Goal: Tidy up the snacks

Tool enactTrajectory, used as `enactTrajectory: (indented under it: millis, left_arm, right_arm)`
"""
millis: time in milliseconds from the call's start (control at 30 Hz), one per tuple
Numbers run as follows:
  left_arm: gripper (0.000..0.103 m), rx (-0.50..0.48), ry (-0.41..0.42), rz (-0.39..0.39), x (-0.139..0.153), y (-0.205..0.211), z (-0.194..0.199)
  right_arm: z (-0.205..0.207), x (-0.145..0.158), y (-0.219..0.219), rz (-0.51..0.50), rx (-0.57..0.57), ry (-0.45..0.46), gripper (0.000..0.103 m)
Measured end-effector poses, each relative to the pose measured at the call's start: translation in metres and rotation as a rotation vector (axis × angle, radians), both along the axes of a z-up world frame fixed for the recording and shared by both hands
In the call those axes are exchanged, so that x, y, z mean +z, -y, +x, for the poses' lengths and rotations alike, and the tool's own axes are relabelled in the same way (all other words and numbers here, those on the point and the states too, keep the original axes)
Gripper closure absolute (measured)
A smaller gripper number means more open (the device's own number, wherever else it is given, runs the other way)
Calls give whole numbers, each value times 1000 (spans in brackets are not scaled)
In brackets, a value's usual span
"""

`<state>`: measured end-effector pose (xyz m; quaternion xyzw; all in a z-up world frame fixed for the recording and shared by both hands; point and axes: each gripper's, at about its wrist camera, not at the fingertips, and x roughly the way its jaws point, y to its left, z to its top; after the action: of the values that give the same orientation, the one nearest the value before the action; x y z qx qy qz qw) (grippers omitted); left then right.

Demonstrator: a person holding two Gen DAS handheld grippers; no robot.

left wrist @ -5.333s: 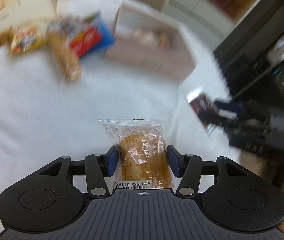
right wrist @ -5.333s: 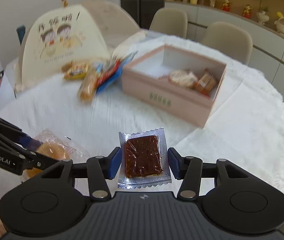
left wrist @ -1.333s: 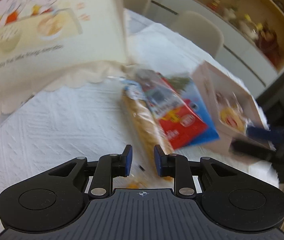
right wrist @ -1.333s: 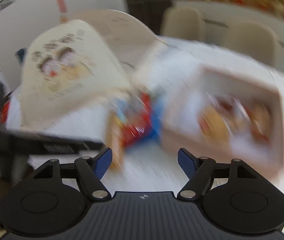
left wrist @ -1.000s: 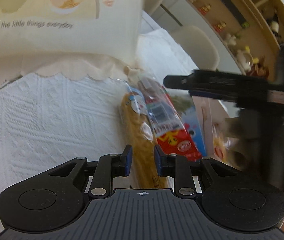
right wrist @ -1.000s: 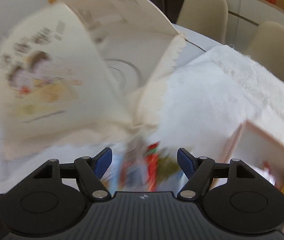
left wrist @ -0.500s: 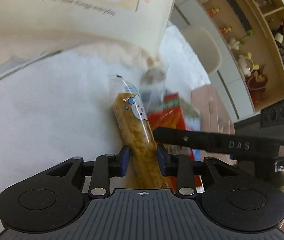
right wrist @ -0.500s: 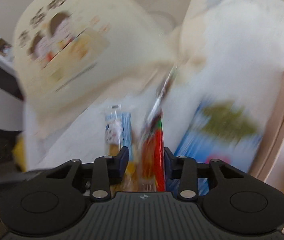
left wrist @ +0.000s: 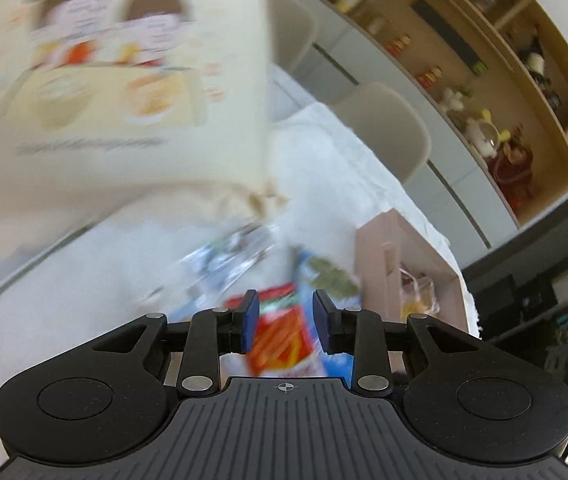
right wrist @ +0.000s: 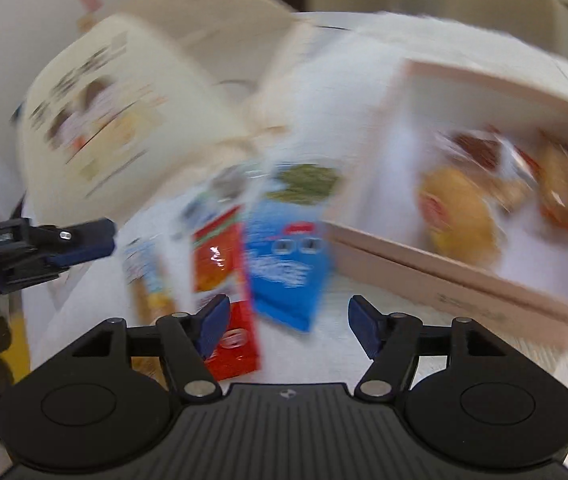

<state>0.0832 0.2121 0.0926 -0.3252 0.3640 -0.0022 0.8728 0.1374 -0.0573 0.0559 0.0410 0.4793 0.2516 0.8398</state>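
Between the right claw (right wrist: 288, 322) and the pink box (right wrist: 463, 272), red packet (right wrist: 220, 256) and blue packet (right wrist: 284, 260) lie on the counter (right wrist: 323, 344). Right jaws just opened, apart, empty. Left claw (left wrist: 285, 320) narrowly apart; whether it grips anything, can't tell. Risk: overlapping slick wrappers, so one pinch could drag two or slip.

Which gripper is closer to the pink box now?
Right. The right gripper, fingers just opened and empty, is just short of the front wall of the pink box. The left gripper, fingers also lately opened, empty, sits beyond the red packet and blue packet.
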Motion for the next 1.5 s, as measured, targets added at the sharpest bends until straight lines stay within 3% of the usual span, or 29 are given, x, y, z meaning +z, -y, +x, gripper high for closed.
enactTrajectory:
  millis: [100, 267, 400, 567, 667, 767, 833, 867, 967, 1000, 1100, 1167, 1300, 1400, 1433, 1500]
  left_arm:
    - [70, -63, -28, 15, -6, 14, 47]
    - [70, -127, -69, 84, -33, 33, 130]
    - [79, -232, -141, 100, -60, 46, 167]
    - [80, -331, -164, 33, -63, 48, 134]
    - [80, -306, -190, -39, -66, 42, 98]
    - [80, -268, -224, -164, -74, 31, 62]
    - [80, -223, -227, -234, -77, 19, 39]
    - [80, -202, -209, -226, -74, 14, 29]
    - [79, -153, -116, -71, -48, 2, 18]
    - [79, -151, -90, 27, -37, 1, 21]
    - [76, -222, -66, 417, -22, 15, 40]
    - [76, -283, -92, 555, -26, 21, 58]
    - [74, -375, -128, 603, -39, 23, 86]
    - [69, -427, -127, 612, -42, 36, 98]
    - [67, -440, -135, 613, -42, 41, 105]
    - [53, -464, -145, 627, -42, 46, 109]
  right_arm:
    - [11, -18, 2, 8, -66, -2, 37]
    - [2, -29, -12, -52, -34, 46, 37]
    - [-10, -27, -13, -138, 2, 110, 33]
    - [-20, -22, -10, -153, 19, 122, 30]
    - [-21, -21, -8, -84, -5, 82, 27]
    - [-23, -25, -14, -27, 5, 10, 27]
    - [-28, -30, -23, -23, 32, -23, 27]
    - [-31, -33, -28, -41, 49, -23, 26]
    - [-48, -36, -42, -142, 98, 54, 24]
    - [-48, -35, -45, -159, 110, 70, 24]
    - [-55, -36, -48, -170, 130, 82, 22]
    - [-57, -37, -45, -167, 122, 77, 19]
    - [-64, -41, -33, -124, 96, 93, 16]
    - [-70, -43, -32, -115, 109, 98, 5]
    - [-73, -44, -33, -119, 123, 95, 0]
    - [-79, -45, -37, -154, 140, 109, 0]
